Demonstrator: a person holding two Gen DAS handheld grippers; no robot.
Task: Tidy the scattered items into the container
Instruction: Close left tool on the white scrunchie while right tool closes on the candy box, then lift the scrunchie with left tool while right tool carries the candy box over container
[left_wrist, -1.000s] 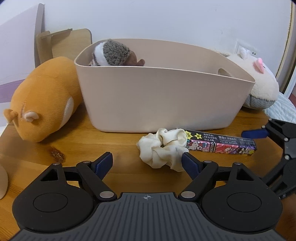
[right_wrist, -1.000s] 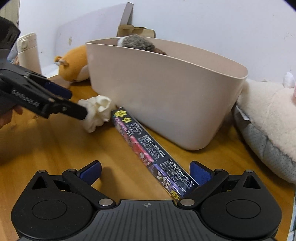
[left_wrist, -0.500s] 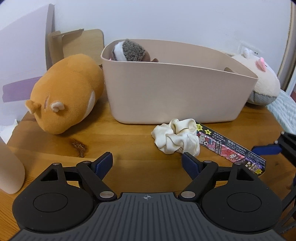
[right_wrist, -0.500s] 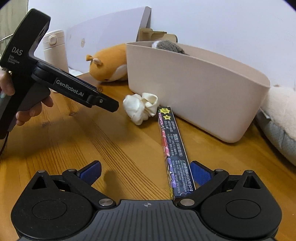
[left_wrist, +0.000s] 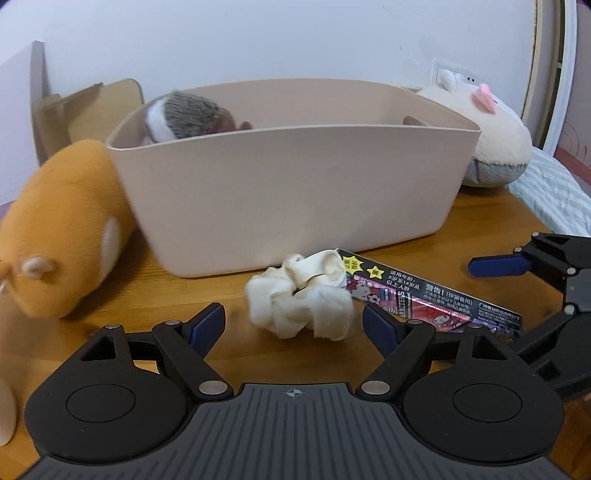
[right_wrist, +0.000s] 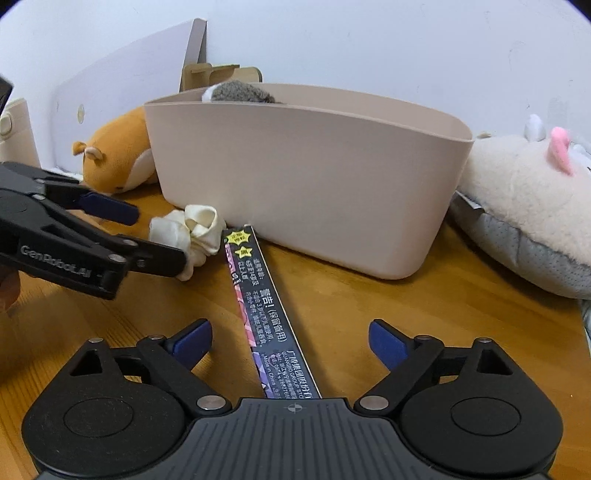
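A beige bin stands on a wooden table against a white wall. A grey plush pokes above its rim at the far left corner. In front of the bin, a cream scrunchie lies on the table, touching the end of a long dark box printed with cartoon figures and yellow stars. The left gripper hovers low with its blue-tipped fingers spread wide on either side of the scrunchie, gripping nothing. The right gripper is also spread wide, its fingers on either side of the near end of the box and apart from it. An orange hamster plush lies on the table just left of the bin, and a cream plush with a pink ear lies to its right. Cardboard stands behind the hamster.
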